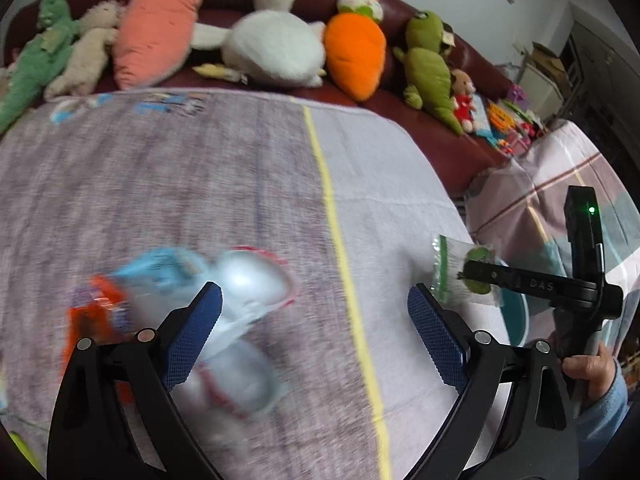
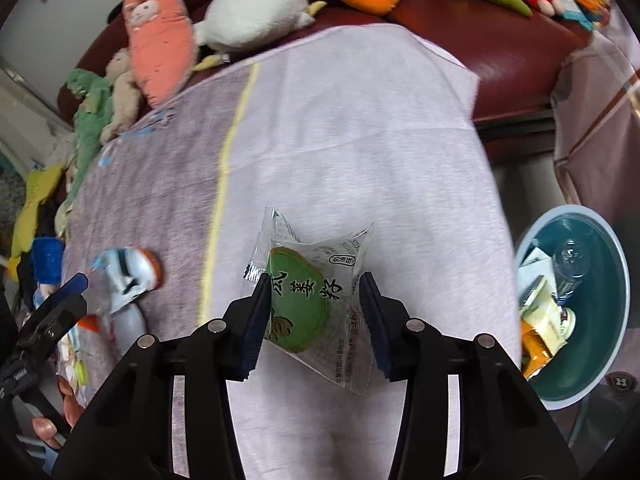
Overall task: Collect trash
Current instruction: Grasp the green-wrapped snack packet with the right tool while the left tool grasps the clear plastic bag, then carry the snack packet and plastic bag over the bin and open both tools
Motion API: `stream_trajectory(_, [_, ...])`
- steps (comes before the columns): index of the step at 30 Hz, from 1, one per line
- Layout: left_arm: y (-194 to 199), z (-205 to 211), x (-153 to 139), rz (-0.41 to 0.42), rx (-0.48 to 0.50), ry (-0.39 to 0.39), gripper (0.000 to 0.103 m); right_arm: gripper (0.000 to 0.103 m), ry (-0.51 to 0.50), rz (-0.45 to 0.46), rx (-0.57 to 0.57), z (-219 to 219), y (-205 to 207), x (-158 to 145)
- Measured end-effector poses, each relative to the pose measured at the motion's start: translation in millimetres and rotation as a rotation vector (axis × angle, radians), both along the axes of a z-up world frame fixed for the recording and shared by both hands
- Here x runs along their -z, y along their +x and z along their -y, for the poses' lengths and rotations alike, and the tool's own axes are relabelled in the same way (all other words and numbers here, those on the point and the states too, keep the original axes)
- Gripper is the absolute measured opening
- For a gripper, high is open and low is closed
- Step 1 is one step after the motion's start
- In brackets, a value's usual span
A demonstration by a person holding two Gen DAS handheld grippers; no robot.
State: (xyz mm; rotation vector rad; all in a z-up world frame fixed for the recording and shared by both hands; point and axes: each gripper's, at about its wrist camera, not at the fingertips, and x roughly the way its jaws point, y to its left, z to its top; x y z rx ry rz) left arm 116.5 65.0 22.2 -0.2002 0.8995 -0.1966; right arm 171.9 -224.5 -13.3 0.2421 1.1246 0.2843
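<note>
Setting: a counter (image 2: 360, 128) under a pale lilac cloth with a yellow stripe (image 2: 224, 160) stood before a dark red sofa (image 1: 452, 148) lined with plush toys, among them an orange carrot (image 1: 354, 52) and a white goose (image 1: 276, 50).
Left hand-held gripper (image 1: 316, 316): fingers spread wide with nothing between them, hanging above the cloth close over a blurred heap of wrappers.
Wrapper heap (image 1: 224, 300): silver, blue and orange packets, lying on the left part of the cloth; motion blur hid their details.
Right hand-held gripper (image 2: 314, 314): clenched on a clear snack wrapper (image 2: 316, 304) with a green printed disc, pinched between both pads and lifted off the cloth.
Trash bin (image 2: 616, 320): a teal tub with a pale rim, on the right beside the counter and below its edge, already holding cartons, an orange packet and a bottle.
Wrapper position: over the right part of the counter, left of the bin, not above it.
</note>
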Motion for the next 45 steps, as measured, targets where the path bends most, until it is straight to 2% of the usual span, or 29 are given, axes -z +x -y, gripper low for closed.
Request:
stream_trajectory(3, [-13.1, -24.5, -1.7, 0.021, -0.046, 0.045, 0.094, 0.043, 0.01, 0.002, -0.03, -15.7, -6.7, -3.8])
stream_trajectory(8, [-16.9, -55.7, 16.8, -0.012, -0.11, 0.066, 0.094, 0.043, 0.018, -0.006, -0.06, -37.5, -16.1, -5.5])
stream_trajectory(10, [-15.4, -57.0, 23.7, -0.024, -0.108, 0.079, 0.088, 0.043, 0.02, -0.014, -0.06, -41.6, -17.4, -4.8])
stream_trajectory(13, [-10.3, -57.1, 33.0, -0.042, -0.103, 0.087, 0.068, 0.043, 0.02, -0.019, -0.057, -44.1, -18.3, -4.2])
stream_trajectory(14, [-7.1, -57.7, 37.2, -0.055, -0.102, 0.088, 0.056, 0.043, 0.019, -0.02, -0.057, -44.1, -18.9, -3.8])
stream_trajectory(16, [-5.5, -58.8, 43.3, -0.067, -0.102, 0.087, 0.046, 0.043, 0.019, -0.024, -0.055, -43.9, -20.1, -2.9])
stream_trajectory(17, [-4.8, -59.5, 45.5, -0.067, -0.102, 0.09, 0.03, 0.043, 0.019, -0.025, -0.054, -42.8, -20.2, -2.5])
stream_trajectory(18, [-4.5, -60.5, 46.7, -0.069, -0.104, 0.088, 0.024, 0.043, 0.018, -0.028, -0.053, -41.9, -20.7, -1.7])
stream_trajectory(24, [-18.2, -65.6, 29.5, -0.038, -0.127, 0.066, 0.019, 0.043, 0.025, -0.028, -0.055, -37.6, -24.3, -0.1])
stream_trajectory(33, [-49.6, -60.1, -28.5, 0.064, -0.128, 0.03, 0.019, 0.043, 0.054, 0.008, -0.051, -25.9, -37.5, -12.5])
stream_trajectory(37, [-50.1, -33.3, -46.6, 0.095, -0.058, 0.026, 0.019, 0.043, 0.075, 0.03, -0.031, -10.9, -44.4, -21.1])
stream_trajectory(45, [-26.2, 63.9, -42.0, 0.068, 0.148, 0.004, 0.019, 0.043, 0.095, 0.084, 0.062, 44.5, -60.9, -39.6])
